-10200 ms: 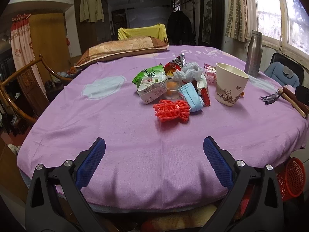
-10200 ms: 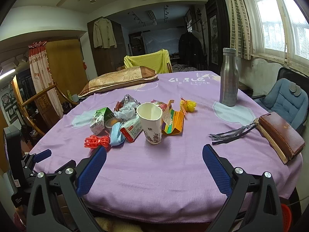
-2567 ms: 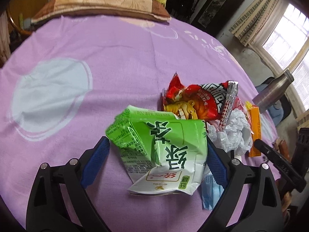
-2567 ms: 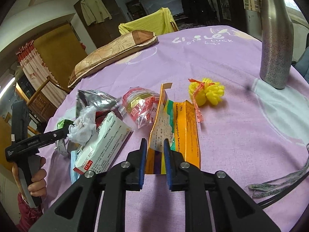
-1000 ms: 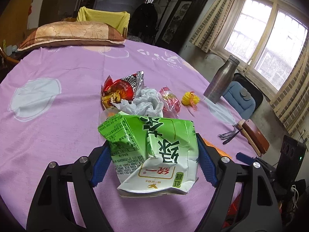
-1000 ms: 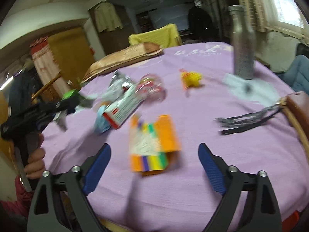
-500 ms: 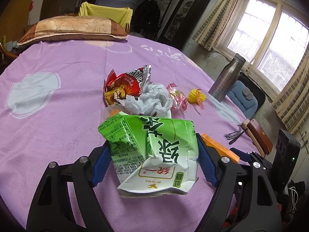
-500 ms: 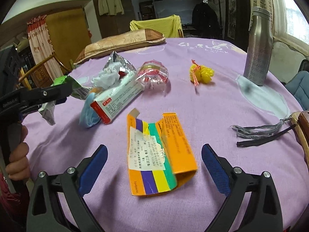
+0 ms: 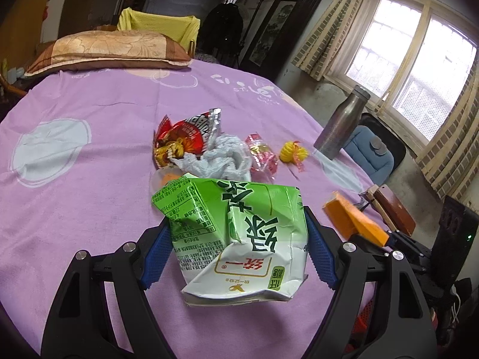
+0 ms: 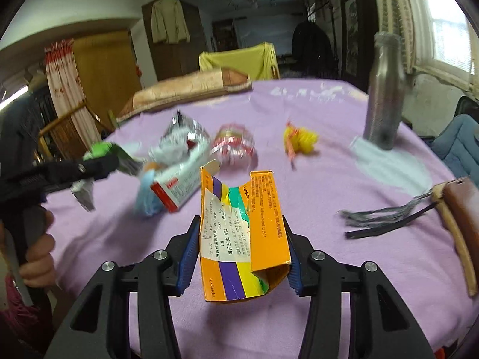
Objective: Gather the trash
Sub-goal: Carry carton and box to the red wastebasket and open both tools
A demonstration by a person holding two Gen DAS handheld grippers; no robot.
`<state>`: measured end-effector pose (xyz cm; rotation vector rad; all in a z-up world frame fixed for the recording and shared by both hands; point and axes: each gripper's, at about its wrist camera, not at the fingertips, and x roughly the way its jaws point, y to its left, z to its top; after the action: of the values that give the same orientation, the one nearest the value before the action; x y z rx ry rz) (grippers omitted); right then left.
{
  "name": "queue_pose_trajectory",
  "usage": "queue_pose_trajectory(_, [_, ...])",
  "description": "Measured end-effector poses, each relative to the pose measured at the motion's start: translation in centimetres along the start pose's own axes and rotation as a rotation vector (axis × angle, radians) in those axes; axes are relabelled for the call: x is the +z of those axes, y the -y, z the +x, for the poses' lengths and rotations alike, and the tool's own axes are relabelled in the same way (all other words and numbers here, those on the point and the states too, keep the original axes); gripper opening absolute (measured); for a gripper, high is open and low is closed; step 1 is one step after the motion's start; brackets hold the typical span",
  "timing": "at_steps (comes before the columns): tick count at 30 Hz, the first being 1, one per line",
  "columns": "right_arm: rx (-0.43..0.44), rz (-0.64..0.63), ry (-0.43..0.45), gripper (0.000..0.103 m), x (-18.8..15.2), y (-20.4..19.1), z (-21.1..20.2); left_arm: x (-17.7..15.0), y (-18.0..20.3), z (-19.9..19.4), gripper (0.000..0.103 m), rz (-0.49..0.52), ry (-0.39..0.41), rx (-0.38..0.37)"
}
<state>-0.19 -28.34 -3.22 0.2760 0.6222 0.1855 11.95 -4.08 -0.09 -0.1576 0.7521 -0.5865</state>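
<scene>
My left gripper (image 9: 236, 257) is shut on a crushed green drink carton (image 9: 239, 233) and holds it above the purple tablecloth (image 9: 89, 149). My right gripper (image 10: 239, 254) is shut on a torn orange medicine box (image 10: 242, 239), lifted off the cloth; the box also shows in the left wrist view (image 9: 350, 221). More trash lies mid-table: a red snack bag (image 9: 185, 137), crumpled white plastic (image 9: 221, 158), a pink wrapper (image 9: 260, 152), a yellow net ball (image 9: 293, 151), a white-and-red box (image 10: 179, 185) and a blue mask (image 10: 146, 194).
A steel bottle (image 9: 341, 125) stands at the table's right side. A brown notebook with a tassel (image 10: 455, 209) lies near the right edge. A pillow (image 9: 104, 51) lies at the far edge. A blue chair (image 9: 374, 152) stands beyond the bottle.
My right gripper was open around the orange box lying on the cloth; it has shut on the box and raised it. My left gripper still holds the green carton, nearly unmoved.
</scene>
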Motion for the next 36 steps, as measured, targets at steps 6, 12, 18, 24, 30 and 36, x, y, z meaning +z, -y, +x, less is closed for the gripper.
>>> queue_pose_trajectory(6, [-0.012,0.035,0.081,0.049,-0.1,1.7,-5.2,-0.2,3.1,-1.0,0.078,0.056,0.013,-0.026])
queue_pose_trajectory(12, [-0.063,0.069,0.158,0.049,-1.0,3.8,-10.7,-0.8,7.4,-1.9,0.078,0.128,0.024,-0.078])
queue_pose_trajectory(18, [-0.137,0.104,0.227,0.050,-3.1,6.3,-16.7,-1.9,12.3,-2.3,0.077,0.196,0.018,-0.153])
queue_pose_trajectory(24, [-0.237,0.167,0.273,0.050,-6.1,9.4,-21.9,-3.5,16.8,-2.2,0.077,0.262,-0.009,-0.234])
queue_pose_trajectory(30, [-0.353,0.254,0.264,0.050,-10.2,13.7,-25.1,-5.2,21.1,-1.1,0.077,0.327,-0.057,-0.294])
queue_pose_trajectory(36, [-0.456,0.358,0.172,0.050,-15.0,18.4,-25.0,-6.9,25.3,0.7,0.077,0.403,-0.116,-0.335])
